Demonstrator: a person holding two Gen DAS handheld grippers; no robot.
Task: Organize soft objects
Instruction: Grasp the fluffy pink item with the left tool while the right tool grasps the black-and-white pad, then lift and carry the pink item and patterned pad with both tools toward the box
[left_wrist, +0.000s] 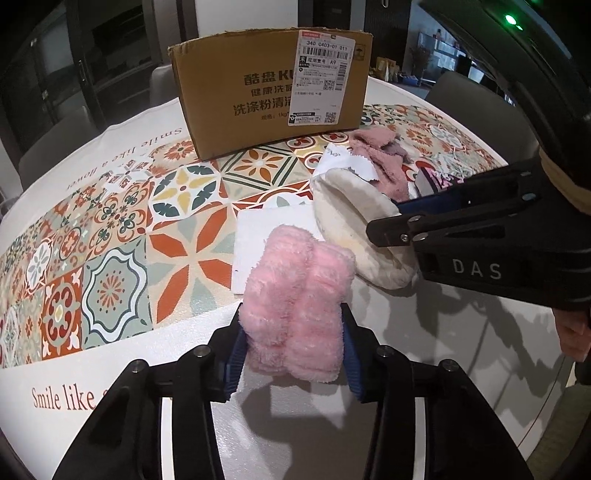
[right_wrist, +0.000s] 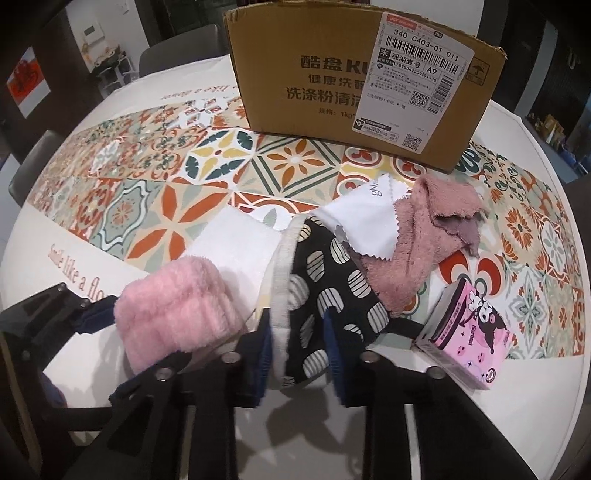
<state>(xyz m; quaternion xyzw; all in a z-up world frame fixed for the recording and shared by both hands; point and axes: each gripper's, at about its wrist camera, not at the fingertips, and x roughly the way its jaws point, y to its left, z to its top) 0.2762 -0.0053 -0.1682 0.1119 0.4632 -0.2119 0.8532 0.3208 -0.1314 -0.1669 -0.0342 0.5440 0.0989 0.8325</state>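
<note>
So both tongs are busy at the near edge of the round desk (left_wrist: 424, 332). The left tongs (left_wrist: 291, 354) are clamped on a fluffy pink cloth (left_wrist: 299, 299), a thick, fuzzy, ribbed bundle folded over on itself and bulging out between the blue pads (left_wrist: 351, 354). From the right camera that same pink cloth (right_wrist: 177, 306) sits at the lower left with the left tongs (right_wrist: 122, 350) squeezing it.

The right tongs (right_wrist: 295, 354) are closed on a mitt-shaped thing (right_wrist: 332, 295), black fabric with pale striped ovals and a grey-white trim along the edge. From the left side you see the mitt's (left_wrist: 354, 221) cream, plush lining, with the right tongs (left_wrist: 399, 225) coming in from the right, pinched on it.

Behind those, a flat white cloth (right_wrist: 240, 240) lies on the tiled-pattern mat (right_wrist: 207, 173), partly under the pink one. A small white wipe with zigzag edges (right_wrist: 362, 225) is draped over the mitt, and a dusty-pink towel (right_wrist: 410, 240) is crumpled just beside it with a mauve scrap on top. A pink cartoon tissue pack (right_wrist: 465, 339) stands near the right edge. A brown cardboard box (right_wrist: 351, 85) with a shipping label sits at the back of the mat, well apart from the pile.
</note>
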